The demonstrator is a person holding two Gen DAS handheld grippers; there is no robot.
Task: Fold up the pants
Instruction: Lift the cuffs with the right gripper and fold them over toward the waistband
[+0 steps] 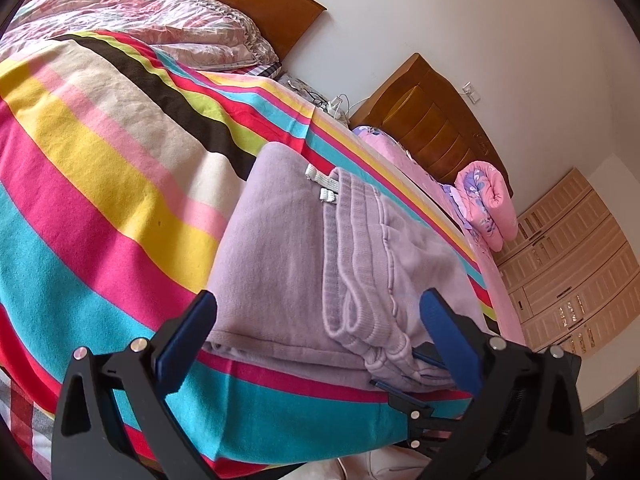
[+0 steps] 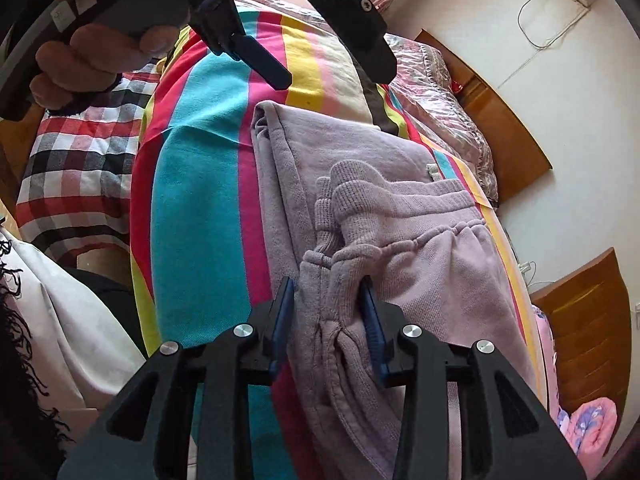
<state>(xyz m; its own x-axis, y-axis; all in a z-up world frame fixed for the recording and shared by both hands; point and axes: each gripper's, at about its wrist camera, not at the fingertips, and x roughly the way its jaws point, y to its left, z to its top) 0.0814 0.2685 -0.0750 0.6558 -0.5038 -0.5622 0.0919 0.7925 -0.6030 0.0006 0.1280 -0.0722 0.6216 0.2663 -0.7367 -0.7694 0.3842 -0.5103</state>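
Right, the bed (image 1: 120,184) w/ its striped blanket (image 2: 200,200) carried the lilac pants (image 1: 280,248), already folded into a thick stack near the edge closest to me. My right gripper (image 2: 329,292) had its fingers on either side of the bunched cuff end, pinching the fabric. My left gripper (image 1: 320,320) hovered over the stack's near edge, fingers spread wide, holding nothing. To do this step well, I reckoned: keep the right pinch on all layers, carry the cuffs square across, use the left to pin or smooth the fold. No brand, label or legible writing showed anywhere.
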